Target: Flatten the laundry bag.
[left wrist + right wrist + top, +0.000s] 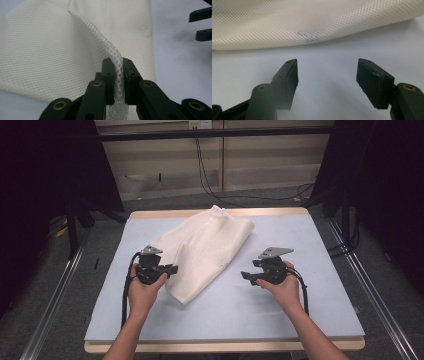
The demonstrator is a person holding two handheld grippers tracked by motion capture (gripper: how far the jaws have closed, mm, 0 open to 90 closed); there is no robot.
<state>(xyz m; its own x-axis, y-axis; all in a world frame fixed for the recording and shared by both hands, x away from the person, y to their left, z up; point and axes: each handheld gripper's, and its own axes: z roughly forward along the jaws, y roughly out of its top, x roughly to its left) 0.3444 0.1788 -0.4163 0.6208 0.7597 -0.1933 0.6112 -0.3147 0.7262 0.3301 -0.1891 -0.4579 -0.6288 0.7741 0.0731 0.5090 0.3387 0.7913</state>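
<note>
The left gripper (117, 68) pinches a raised fold of the white mesh bag (202, 250); the bag lies diagonally mid-table, long axis toward the far right; the right gripper (327, 80) – jaws wide, empty – faces its near-right edge.

White mesh bag (202, 252), cream-toned, fine honeycomb weave. Lies flat and slack on the counter (260, 310), set diagonally from far centre toward the near left, wider at the far end, narrowing to a blunt near corner. Shows a faint dark smudge (308, 37) near its right edge. Has one fold of its left edge (110, 50) pulled up into a raised, curved ridge, pinched between the jaws of the left claw (117, 82); rest of the cloth stays on the counter.
</note>
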